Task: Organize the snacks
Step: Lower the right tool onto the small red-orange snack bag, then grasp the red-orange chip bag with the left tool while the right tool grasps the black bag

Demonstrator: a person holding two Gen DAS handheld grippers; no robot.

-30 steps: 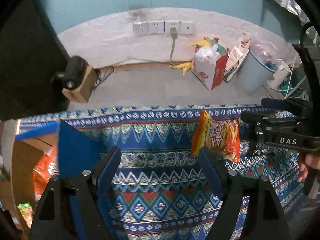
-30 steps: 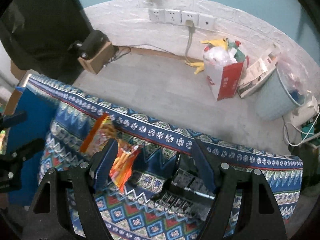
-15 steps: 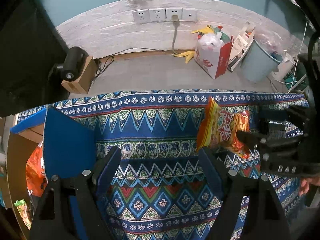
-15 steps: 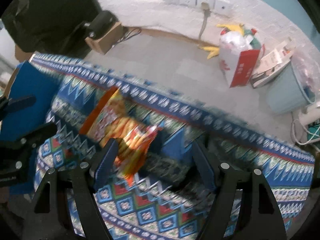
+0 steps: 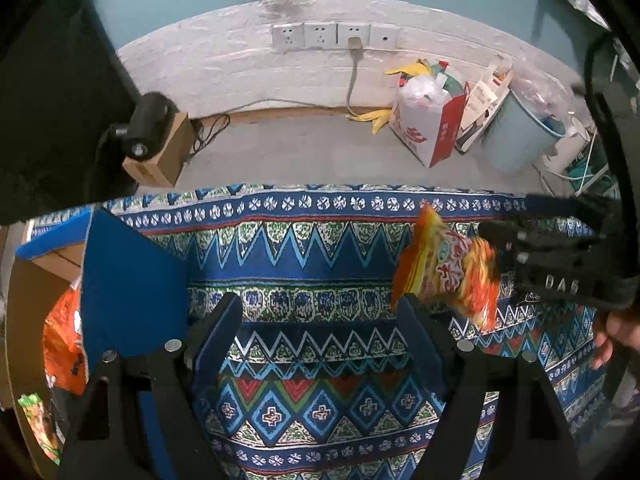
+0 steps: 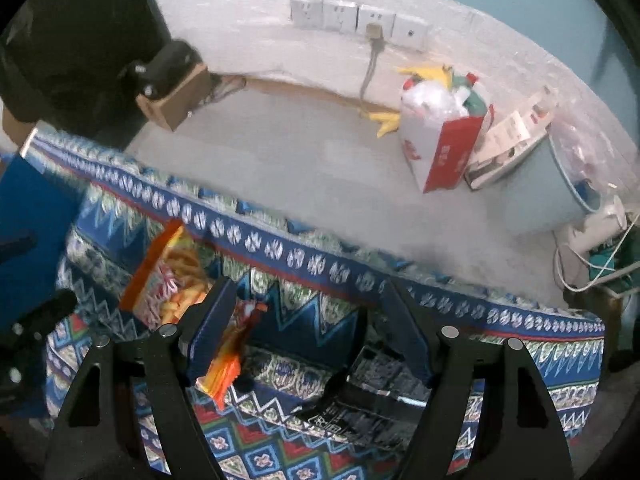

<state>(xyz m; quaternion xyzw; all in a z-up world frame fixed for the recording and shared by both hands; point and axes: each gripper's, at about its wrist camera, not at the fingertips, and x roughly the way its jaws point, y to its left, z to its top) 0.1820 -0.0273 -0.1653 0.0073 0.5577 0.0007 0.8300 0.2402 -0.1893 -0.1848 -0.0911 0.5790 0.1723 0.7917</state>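
Observation:
An orange and yellow snack bag (image 5: 444, 272) lies on the patterned cloth (image 5: 304, 248) at the right, and shows in the right wrist view (image 6: 172, 276) at the left. My left gripper (image 5: 320, 332) is open and empty over the cloth. My right gripper (image 6: 308, 320) is open with its left finger over the bag's lower corner; nothing is between the jaws. It shows as a black body in the left wrist view (image 5: 552, 264). A blue-flapped cardboard box (image 5: 120, 280) at the left holds an orange packet (image 5: 64, 336).
A dark patterned snack pack (image 6: 372, 384) lies on the cloth under my right gripper. On the floor behind are a red and white bag (image 5: 428, 124), a pale blue bin (image 5: 524, 136), a small cardboard box with a black device (image 5: 156, 148) and wall sockets (image 5: 336, 36).
The right gripper has shifted over the cloth and its view swung, blurred. The snack bag stays by its left finger. The left gripper pulled back and stays open.

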